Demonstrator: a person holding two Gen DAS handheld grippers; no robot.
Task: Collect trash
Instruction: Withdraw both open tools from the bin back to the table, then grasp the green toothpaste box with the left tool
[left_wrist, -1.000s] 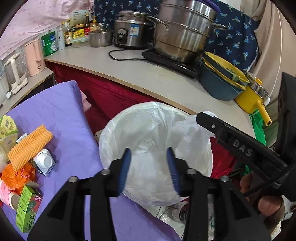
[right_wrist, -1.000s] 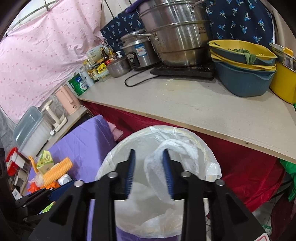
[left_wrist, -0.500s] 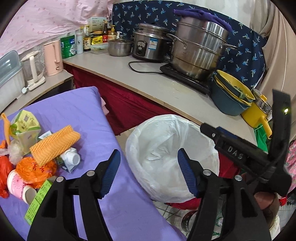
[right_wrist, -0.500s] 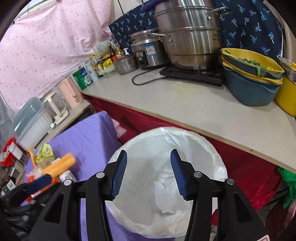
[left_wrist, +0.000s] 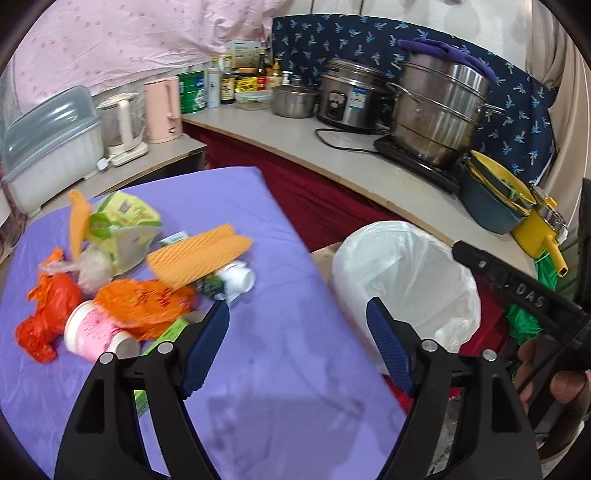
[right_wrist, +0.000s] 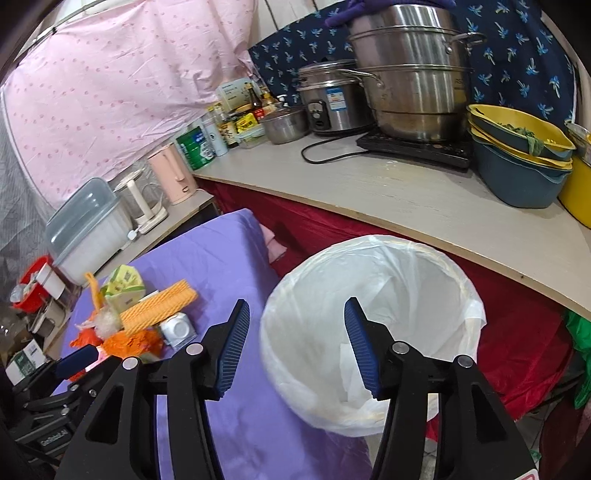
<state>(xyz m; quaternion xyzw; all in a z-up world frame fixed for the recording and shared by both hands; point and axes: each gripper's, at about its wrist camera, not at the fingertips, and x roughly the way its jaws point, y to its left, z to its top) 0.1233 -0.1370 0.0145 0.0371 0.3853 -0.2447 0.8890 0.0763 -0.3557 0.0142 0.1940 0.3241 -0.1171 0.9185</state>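
Lined bin (right_wrist: 373, 332) stands right of the cloth-covered table (left_wrist: 280, 354), near side of the counter (right_wrist: 406, 206). Trash pile on the table's left part: foam sheet (left_wrist: 201, 256) on top, carton (left_wrist: 122, 229) behind it, cup (left_wrist: 94, 332) nearest, small bottle (left_wrist: 236, 278) at the pile's right edge. On the counter: steamer pot (left_wrist: 439, 114) far right, rice cooker (left_wrist: 351, 98) left of it, stacked basins (right_wrist: 517, 162) rightmost.

I see the trash heaped near the left edge of the purple table (left_wrist: 280, 354): orange plastic bags (left_wrist: 144, 306), pink paper cup (left_wrist: 94, 332) on its side, ribbed orange wafer pack (left_wrist: 201, 254), yellow-green carton (left_wrist: 125, 229), white bottle (left_wrist: 238, 278). The white-lined bin (right_wrist: 373, 332) stands open beside the table's right edge.
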